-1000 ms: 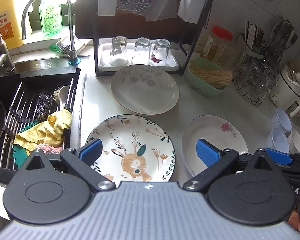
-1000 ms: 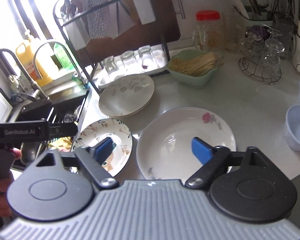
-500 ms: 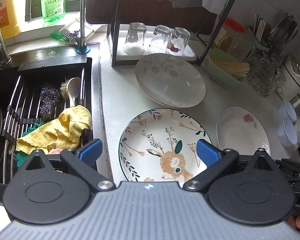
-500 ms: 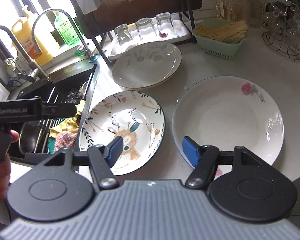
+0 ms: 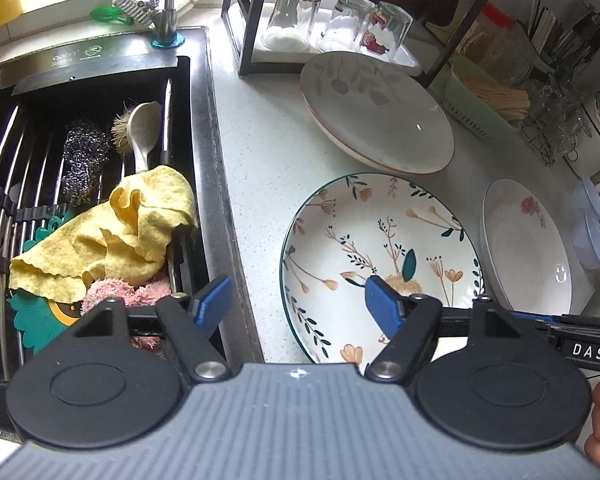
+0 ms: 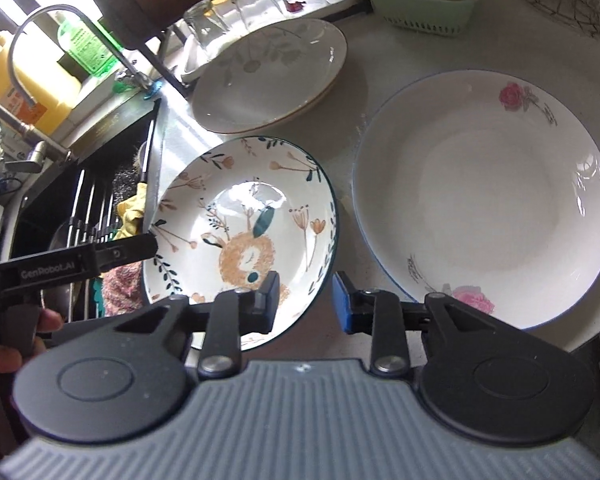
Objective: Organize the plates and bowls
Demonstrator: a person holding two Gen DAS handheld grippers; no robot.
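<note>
This is a home kitchen. A black sink with a tap holds a yellow cloth and a steel scourer, and bottles of dish soap stand at the window. On the pale counter lie plates, beside upturned glasses on a rack and a green basket of chopsticks.

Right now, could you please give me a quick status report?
Left hand-held gripper open, empty. Right hand-held gripper open astride the deer plate rim. Rose plate close beside.
</note>
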